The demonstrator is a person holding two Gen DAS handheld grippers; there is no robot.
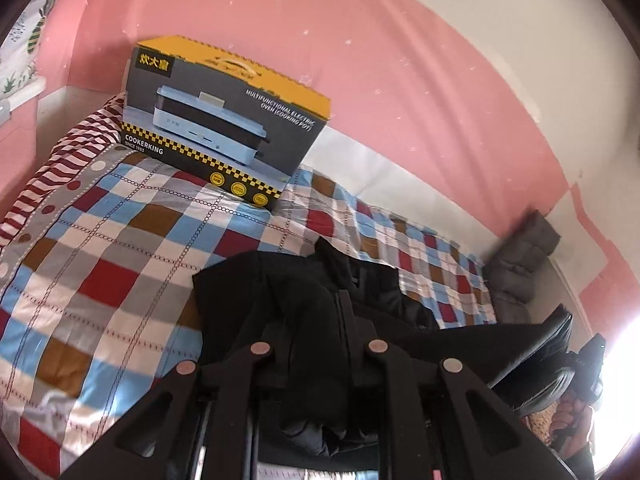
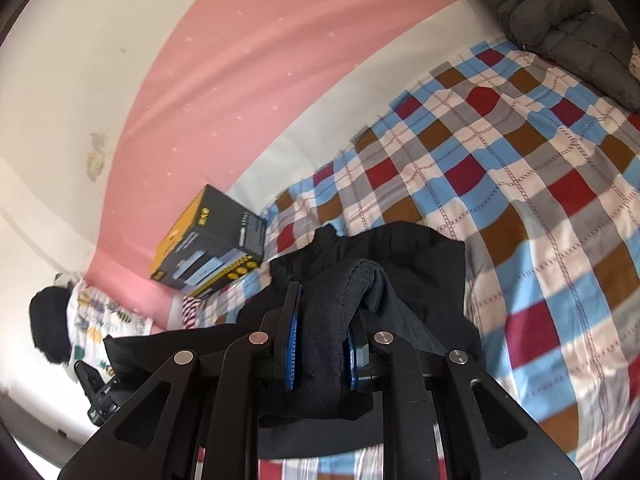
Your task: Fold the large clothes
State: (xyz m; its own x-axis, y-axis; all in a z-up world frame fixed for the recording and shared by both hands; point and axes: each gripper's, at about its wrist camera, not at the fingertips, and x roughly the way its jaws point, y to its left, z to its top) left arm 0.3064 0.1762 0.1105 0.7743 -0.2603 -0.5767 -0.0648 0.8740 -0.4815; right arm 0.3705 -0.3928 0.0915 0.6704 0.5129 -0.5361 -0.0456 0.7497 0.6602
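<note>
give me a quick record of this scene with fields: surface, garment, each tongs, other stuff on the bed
surface: bed with a checked cover
garment: black garment, bunched, partly lifted off the cover
left tongs: shut on black garment
right tongs: shut on black garment, thick fold between the blue pads
box: cooking pot box, on the bed by the pink wall
far end: grey padded bundle

A checked bedspread in red, blue, brown and grey covers the bed. A yellow-and-black cooker box stands on it by the pink wall. A grey quilted cushion lies at the other end.
</note>
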